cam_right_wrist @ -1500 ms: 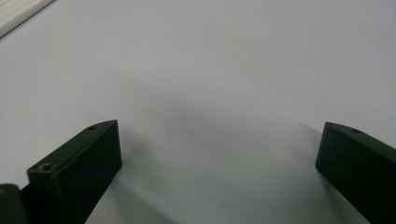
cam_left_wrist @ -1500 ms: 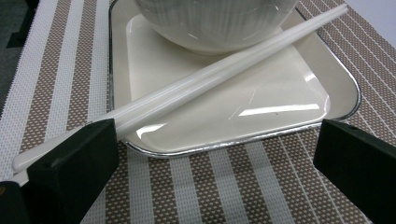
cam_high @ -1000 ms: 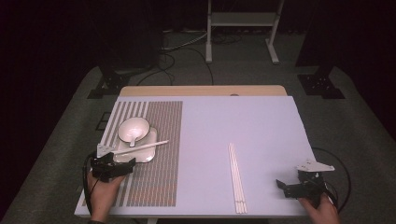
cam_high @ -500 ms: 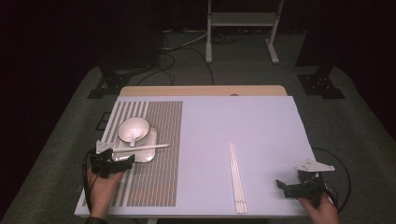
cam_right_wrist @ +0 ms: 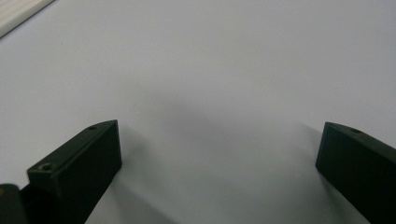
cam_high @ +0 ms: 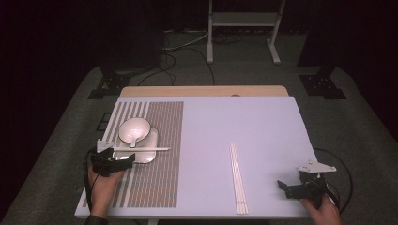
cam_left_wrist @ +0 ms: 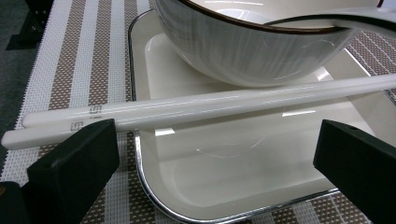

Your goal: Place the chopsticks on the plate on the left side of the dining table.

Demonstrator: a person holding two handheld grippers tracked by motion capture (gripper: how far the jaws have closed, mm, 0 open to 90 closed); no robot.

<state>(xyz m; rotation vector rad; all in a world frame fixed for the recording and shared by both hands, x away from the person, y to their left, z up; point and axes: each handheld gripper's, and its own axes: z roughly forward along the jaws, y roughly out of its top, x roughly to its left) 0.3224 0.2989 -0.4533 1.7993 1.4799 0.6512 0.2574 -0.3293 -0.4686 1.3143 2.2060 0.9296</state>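
Here we held the left gripper [cam_high: 123,160] low over the near edge of the tray [cam_high: 148,158], jaws spread wide and gripping nothing. In the left gripper view the two black jaws stood well apart, with the white chopsticks [cam_left_wrist: 201,105] lying just beyond them, resting across the tray's [cam_left_wrist: 154,186] rim. The chopsticks' [cam_high: 141,149] blunt ends stuck out past the tray's left rim over the striped mat [cam_high: 159,178]. Behind them the bowl [cam_left_wrist: 243,51] sat in the tray, a spoon [cam_left_wrist: 327,18] leaning on its rim. In the high view the bowl [cam_high: 134,130] lay on the tray's far part. Our right gripper [cam_high: 286,186] rested at the near right corner of the table [cam_high: 263,122], jaws likewise released, over bare white surface. A second pair of chopsticks [cam_high: 237,177] lay between the two grippers, nearer the right one.
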